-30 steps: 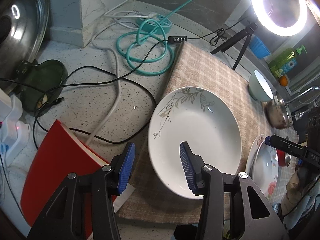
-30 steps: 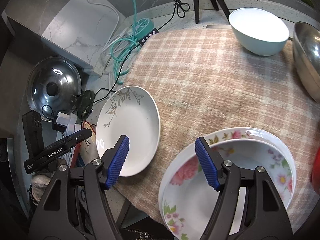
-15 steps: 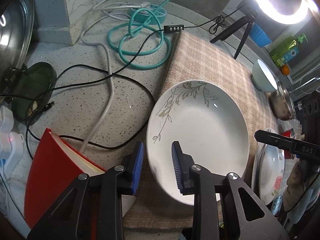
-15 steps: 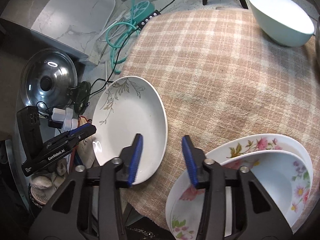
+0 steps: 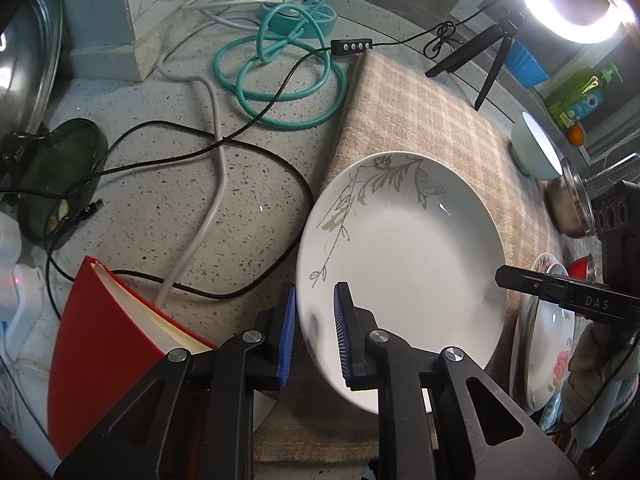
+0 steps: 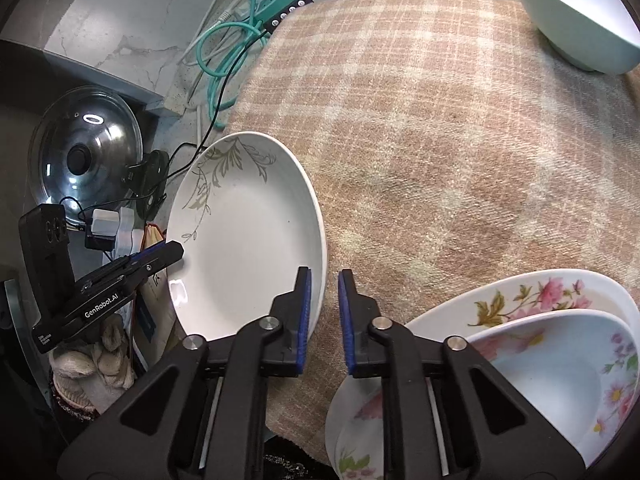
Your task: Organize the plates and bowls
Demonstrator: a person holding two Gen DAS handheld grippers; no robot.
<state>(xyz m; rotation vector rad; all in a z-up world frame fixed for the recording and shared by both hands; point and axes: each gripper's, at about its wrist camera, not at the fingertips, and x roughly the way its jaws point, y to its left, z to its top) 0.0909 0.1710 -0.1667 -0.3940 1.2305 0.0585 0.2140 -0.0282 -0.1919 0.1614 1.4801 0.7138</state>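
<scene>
The speckled desk [image 5: 168, 216] carries a checked cloth [image 6: 460, 128]; on its edge toward nine o'clock lies the white leaf-patterned plate [image 5: 404, 264], partly overhanging onto the desk. The left gripper [image 5: 315, 332] has just been closing: its blue fingers [image 5: 288, 332] stand narrow astride the plate's rim at seven o'clock, one outside, one over the inner slope; whether the pads press it cannot be told. The right gripper [image 6: 323, 312] has also just been closing, fingers [image 6: 304, 312] narrow across the same plate's rim at about four o'clock, contact likewise unclear. Two stacked floral plates [image 6: 532, 344] lie at five o'clock in the right wrist view, a pale green bowl [image 6: 576, 20] at one o'clock.
</scene>
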